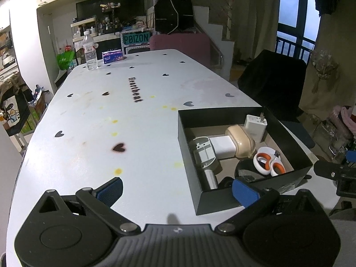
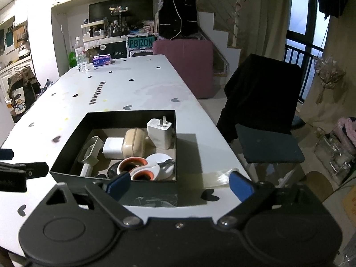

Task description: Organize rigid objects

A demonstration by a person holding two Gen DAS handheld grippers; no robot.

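Observation:
A black open box (image 1: 222, 200) (image 2: 111, 114) stands on the white heart-print table (image 1: 133, 133), near its right edge. Inside lie a white plug charger (image 1: 255, 126) (image 2: 159, 133), a beige case (image 1: 241, 142) (image 2: 133, 142), a white adapter (image 1: 222, 148) (image 2: 113, 148), a grey plastic part (image 1: 203, 153) (image 2: 90, 150) and white-and-orange scissors (image 1: 269, 161) (image 2: 142, 169). My left gripper (image 1: 178, 192) is open and empty, left of the box's near corner. My right gripper (image 2: 180, 187) is open in front of the box's near wall, touching nothing.
A water bottle (image 1: 90, 51) and a tissue pack (image 1: 112, 56) stand at the table's far end. A chair draped in black cloth (image 2: 262, 102) stands by the table's right side. A clear plastic scrap (image 2: 220, 178) lies at the table edge beside the box.

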